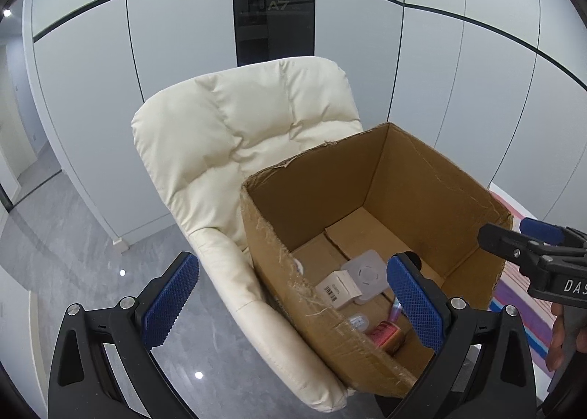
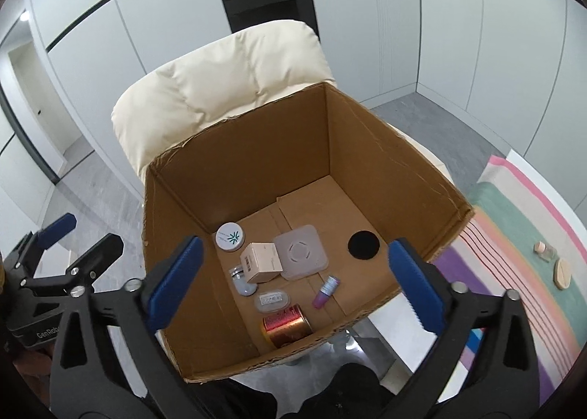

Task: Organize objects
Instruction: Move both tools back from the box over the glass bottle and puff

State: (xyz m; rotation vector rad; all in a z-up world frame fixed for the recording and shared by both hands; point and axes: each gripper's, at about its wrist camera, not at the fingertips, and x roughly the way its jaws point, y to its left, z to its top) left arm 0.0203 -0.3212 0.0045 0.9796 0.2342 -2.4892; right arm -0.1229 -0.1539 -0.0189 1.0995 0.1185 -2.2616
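Note:
An open cardboard box (image 2: 367,147) stands on a cream chair (image 2: 220,81). Inside lie a round white tin (image 2: 230,236), a small beige carton (image 2: 261,261), a square translucent lid (image 2: 301,252), a black disc (image 2: 363,244), a purple tube (image 2: 325,291), a small clear case (image 2: 272,301) and a red-gold can (image 2: 287,324). My right gripper (image 2: 293,285) is open and empty above the box's near edge. My left gripper (image 1: 293,303) is open and empty over the box's left wall (image 1: 286,272). The right gripper (image 1: 528,239) shows in the left wrist view, the left gripper (image 2: 73,235) in the right wrist view.
A striped cloth (image 2: 513,235) covers a table to the right, with a small corked jar (image 2: 544,250) and a round wooden disc (image 2: 562,274) on it. White wall panels (image 1: 110,89) stand behind the chair. Grey floor (image 1: 55,254) lies to the left.

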